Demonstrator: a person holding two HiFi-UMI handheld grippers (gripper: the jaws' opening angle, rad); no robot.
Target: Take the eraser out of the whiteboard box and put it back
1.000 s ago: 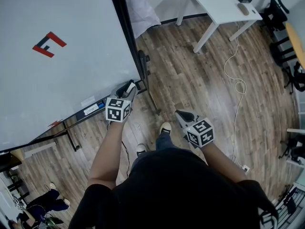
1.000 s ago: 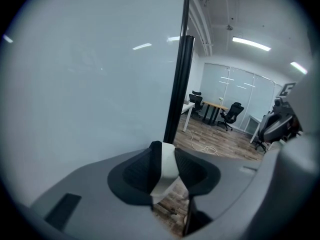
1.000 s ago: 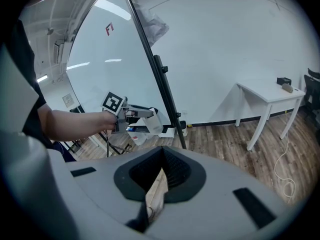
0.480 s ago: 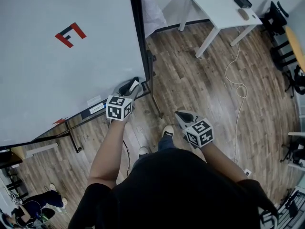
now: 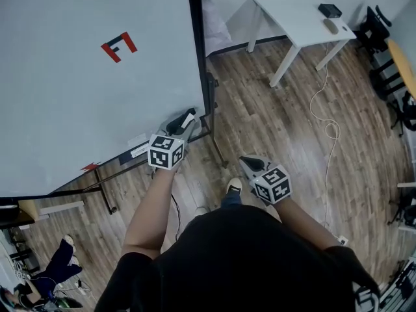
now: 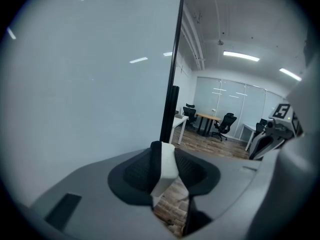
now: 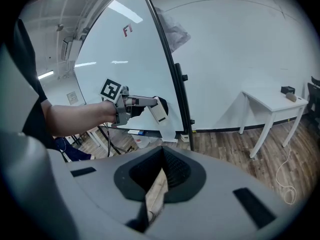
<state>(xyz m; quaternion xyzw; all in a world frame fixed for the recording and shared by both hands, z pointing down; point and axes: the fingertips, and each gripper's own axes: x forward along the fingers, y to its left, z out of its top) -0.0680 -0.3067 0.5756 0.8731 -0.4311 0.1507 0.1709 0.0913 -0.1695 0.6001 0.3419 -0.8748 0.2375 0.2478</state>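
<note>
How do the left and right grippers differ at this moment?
The left gripper clamps the white eraser in its jaws; the right gripper has its jaws together on nothing. The left gripper is beside the whiteboard's lower corner; the right gripper hangs clear of it, over the floor. Both carry marker cubes.

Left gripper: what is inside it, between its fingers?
A white eraser with a dark side is clamped between the fingers of the left gripper. The fingers cover its lower end.

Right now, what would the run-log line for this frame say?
left gripper: fingers shut on white rectangular eraser | eraser: held before large white whiteboard | right gripper: fingers together, empty
</note>
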